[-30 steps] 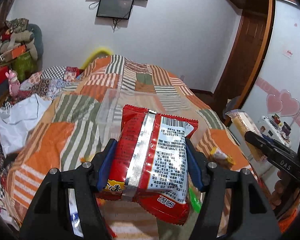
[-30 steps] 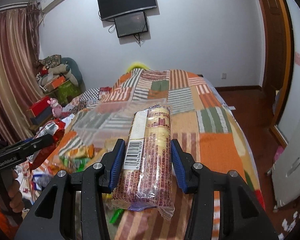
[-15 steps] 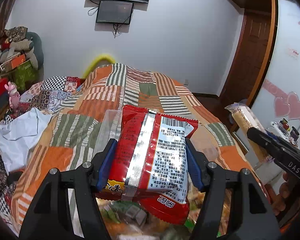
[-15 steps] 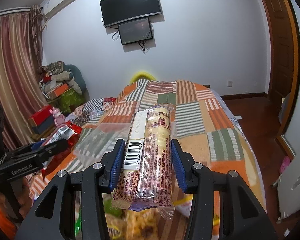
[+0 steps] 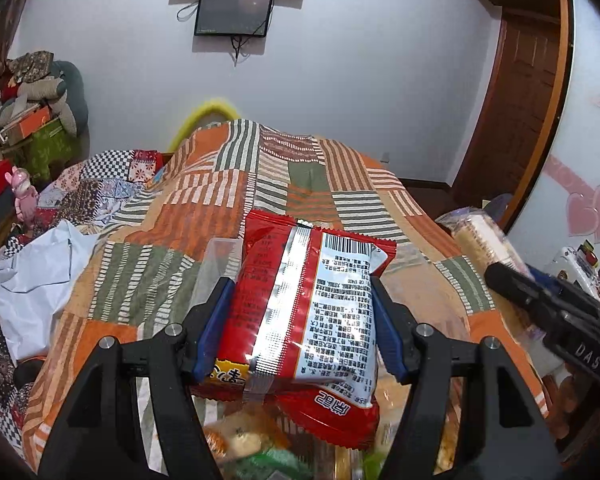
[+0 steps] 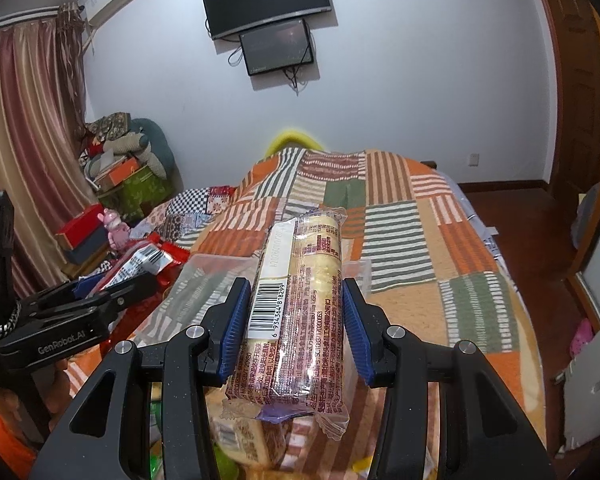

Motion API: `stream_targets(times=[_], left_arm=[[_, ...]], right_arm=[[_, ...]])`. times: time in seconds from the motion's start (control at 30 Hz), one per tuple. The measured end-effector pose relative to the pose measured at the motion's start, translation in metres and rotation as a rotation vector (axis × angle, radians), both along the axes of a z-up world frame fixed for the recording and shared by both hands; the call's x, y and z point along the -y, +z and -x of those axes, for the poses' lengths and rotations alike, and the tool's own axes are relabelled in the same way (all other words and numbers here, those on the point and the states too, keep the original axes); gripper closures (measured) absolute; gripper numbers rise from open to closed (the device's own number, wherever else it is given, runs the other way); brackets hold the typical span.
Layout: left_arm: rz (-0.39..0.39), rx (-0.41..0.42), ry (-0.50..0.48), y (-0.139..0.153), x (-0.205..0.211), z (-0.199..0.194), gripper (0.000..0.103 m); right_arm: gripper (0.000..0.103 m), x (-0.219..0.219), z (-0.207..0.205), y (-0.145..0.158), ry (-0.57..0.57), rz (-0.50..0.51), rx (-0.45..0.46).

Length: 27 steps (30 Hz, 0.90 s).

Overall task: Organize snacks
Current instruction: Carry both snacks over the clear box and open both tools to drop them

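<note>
My left gripper is shut on a red snack bag with a silver seam and a barcode, held above the bed. My right gripper is shut on a long clear-wrapped biscuit pack. The left gripper and its red bag show at the left of the right wrist view. The right gripper with the biscuit pack shows at the right of the left wrist view. A clear plastic box lies on the bed ahead of both. Loose snack packets lie below the grippers.
A patchwork orange, green and striped bedspread covers the bed. A white cloth lies at its left. Boxes and cushions pile up by the curtain. A wooden door stands at the right. Two screens hang on the wall.
Both grippers have risen and tilted up with their packs still held. More wall and screens show, and the loose packets have come into view below.
</note>
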<state>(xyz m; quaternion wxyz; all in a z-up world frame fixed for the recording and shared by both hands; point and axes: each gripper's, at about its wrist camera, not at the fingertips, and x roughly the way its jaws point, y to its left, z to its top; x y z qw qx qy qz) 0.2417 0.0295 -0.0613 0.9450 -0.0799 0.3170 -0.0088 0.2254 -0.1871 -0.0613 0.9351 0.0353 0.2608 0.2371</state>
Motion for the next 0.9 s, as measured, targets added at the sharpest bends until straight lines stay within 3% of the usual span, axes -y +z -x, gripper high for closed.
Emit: stream_targets(times=[0.17,0.47,0.9], left_arm=[[0.003,-0.039,0.000,-0.011,0.001,-0.021,0.038],[-0.060,-0.093,0.013,-0.027,0.009,-0.049,0.038],[0.010,-0.223,0.014,-0.058,0.004,-0.071,0.038]], right_arm=[[0.061,-0.009,-0.016,-0.006,0.022,0.014,-0.032],[0.061,-0.021,-0.041,-0.027,0.062,0.066,-0.129],[0.060,-0.030,-0.055,-0.046,0.096,0.129,-0.222]])
